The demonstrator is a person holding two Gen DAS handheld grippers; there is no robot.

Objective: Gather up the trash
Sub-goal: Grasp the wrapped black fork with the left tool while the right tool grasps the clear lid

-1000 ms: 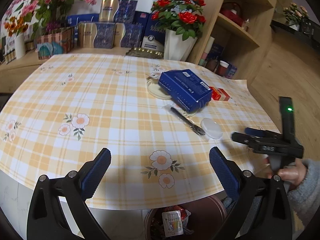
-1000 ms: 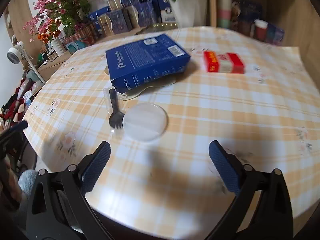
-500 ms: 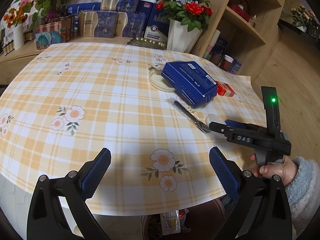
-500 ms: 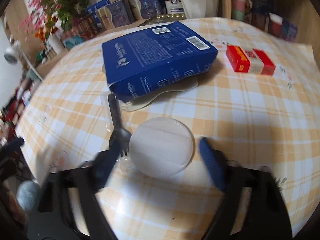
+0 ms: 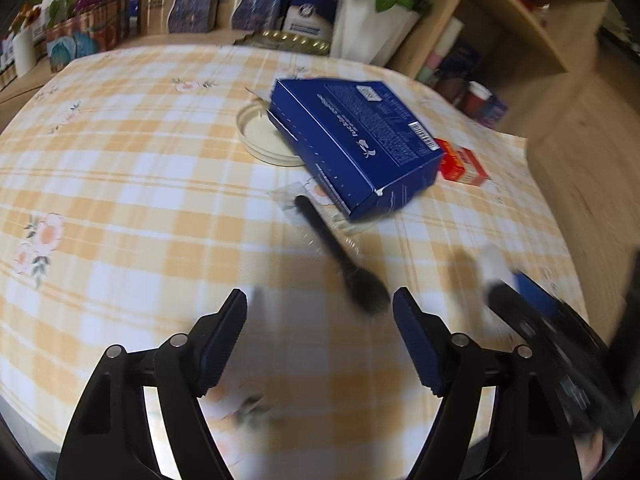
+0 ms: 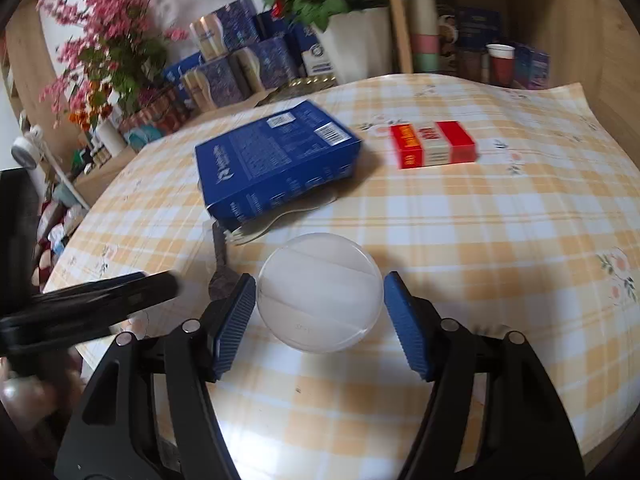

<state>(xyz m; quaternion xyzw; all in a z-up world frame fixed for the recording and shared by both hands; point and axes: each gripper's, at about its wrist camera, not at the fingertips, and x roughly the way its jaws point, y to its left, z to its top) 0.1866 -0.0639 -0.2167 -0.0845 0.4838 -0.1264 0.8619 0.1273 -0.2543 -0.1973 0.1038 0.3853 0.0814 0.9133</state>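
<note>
On the plaid tablecloth (image 5: pixel 120 184) lies a black plastic fork (image 5: pixel 340 256) in a clear wrapper, its head close ahead of my left gripper's (image 5: pixel 320 320) right fingertip. The left jaws are closing, with only cloth between them. A blue carton (image 5: pixel 356 140) rests partly on a cream round lid (image 5: pixel 260 136), and a red pack (image 5: pixel 460 164) lies behind it. My right gripper (image 6: pixel 320 304) holds a translucent round lid (image 6: pixel 318 292), with a pad at each edge. The fork (image 6: pixel 220 256), carton (image 6: pixel 276 160) and red pack (image 6: pixel 434 148) lie beyond it.
A white vase of red flowers (image 5: pixel 360 20) and several boxes (image 5: pixel 192 4) stand along the table's far side. A wooden shelf unit (image 5: pixel 520 40) rises at the right. The other gripper's body (image 6: pixel 92 304) crosses the left of the right wrist view.
My left gripper swung forward and right to the fork, and its jaws narrowed. My right gripper came up to the translucent lid and narrowed onto its edges.
</note>
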